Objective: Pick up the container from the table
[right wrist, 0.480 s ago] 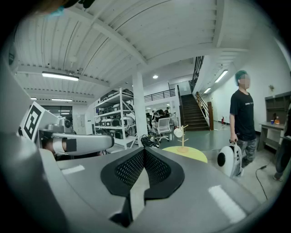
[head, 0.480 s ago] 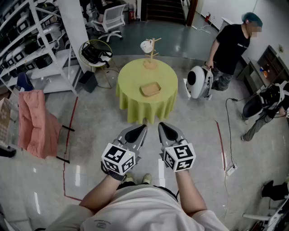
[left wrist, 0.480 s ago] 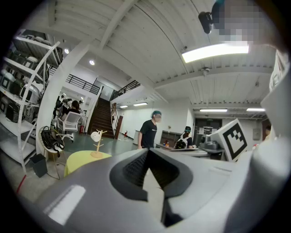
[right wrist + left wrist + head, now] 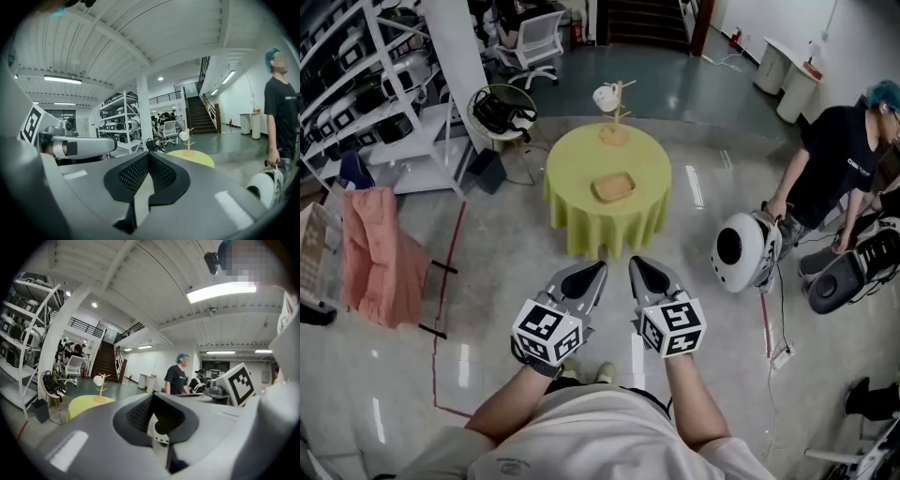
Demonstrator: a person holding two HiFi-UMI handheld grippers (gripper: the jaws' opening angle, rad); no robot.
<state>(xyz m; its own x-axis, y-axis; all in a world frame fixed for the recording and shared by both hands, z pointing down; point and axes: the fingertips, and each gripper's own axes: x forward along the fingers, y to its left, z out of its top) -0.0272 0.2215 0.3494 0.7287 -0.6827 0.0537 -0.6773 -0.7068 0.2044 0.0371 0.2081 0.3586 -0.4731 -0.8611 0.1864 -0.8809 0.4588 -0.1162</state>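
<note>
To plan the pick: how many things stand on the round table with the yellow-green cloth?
2. A shallow light wooden tray lies near the middle; a wooden branch stand holding a white cup stands at the far edge. Nothing looks hidden.

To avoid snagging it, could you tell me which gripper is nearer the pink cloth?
Left. The left gripper is right of the pink cloth; the right gripper lies farther right.
</note>
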